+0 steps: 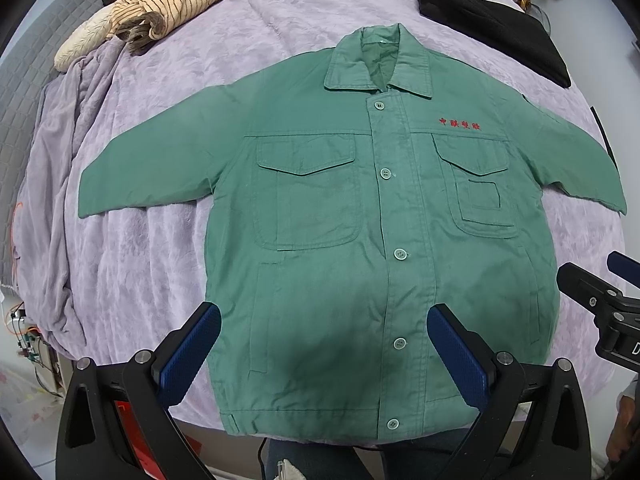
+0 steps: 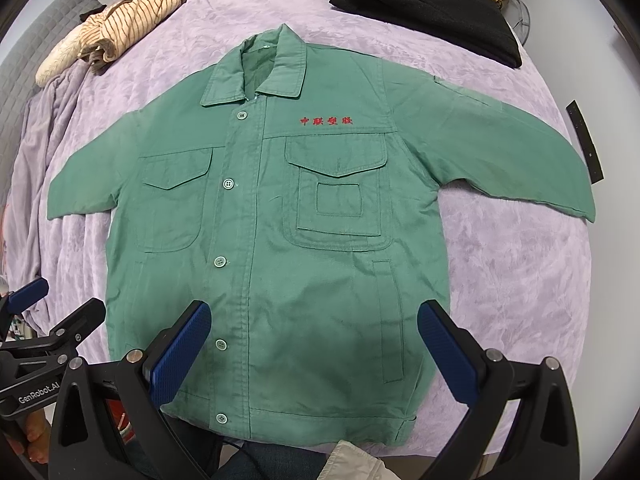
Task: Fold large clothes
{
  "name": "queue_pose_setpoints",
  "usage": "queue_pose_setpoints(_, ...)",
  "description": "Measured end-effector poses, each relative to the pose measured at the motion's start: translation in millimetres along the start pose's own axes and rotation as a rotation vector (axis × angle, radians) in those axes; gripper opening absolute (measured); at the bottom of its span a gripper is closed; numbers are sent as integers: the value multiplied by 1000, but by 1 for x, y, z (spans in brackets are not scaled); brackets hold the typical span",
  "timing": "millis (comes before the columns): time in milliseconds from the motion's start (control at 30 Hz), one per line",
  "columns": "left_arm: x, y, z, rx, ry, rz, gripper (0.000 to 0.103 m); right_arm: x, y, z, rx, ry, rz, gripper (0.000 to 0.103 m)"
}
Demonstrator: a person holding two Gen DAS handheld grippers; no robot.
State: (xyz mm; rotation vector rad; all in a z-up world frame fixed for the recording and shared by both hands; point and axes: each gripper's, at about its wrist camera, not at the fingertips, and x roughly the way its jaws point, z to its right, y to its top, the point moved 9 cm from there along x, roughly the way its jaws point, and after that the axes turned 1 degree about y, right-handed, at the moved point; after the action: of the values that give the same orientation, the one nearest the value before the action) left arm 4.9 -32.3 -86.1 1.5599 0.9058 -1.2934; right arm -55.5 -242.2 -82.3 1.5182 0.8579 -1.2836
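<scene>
A green work jacket (image 1: 340,248) lies flat and buttoned on the lilac bedspread (image 1: 168,128), collar far, hem near, both sleeves spread out. It has two chest pockets and red embroidered characters. It also shows in the right wrist view (image 2: 280,260). My left gripper (image 1: 324,344) is open and empty, hovering above the jacket's lower front. My right gripper (image 2: 314,344) is open and empty above the lower right part of the jacket. The right gripper shows at the edge of the left wrist view (image 1: 600,304), and the left gripper at the edge of the right wrist view (image 2: 44,332).
A striped beige garment (image 1: 160,8) lies crumpled at the far left of the bed. A folded black garment (image 1: 492,24) lies at the far right. A grey quilted headboard (image 1: 36,60) is at the left. A black strip (image 2: 584,140) lies near the right sleeve.
</scene>
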Motion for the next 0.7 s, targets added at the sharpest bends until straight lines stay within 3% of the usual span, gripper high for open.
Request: queue_pose_setpoints(700, 0, -2, 0, 7, 3, -4, 103, 2, -3, -3, 4, 3, -5, 103)
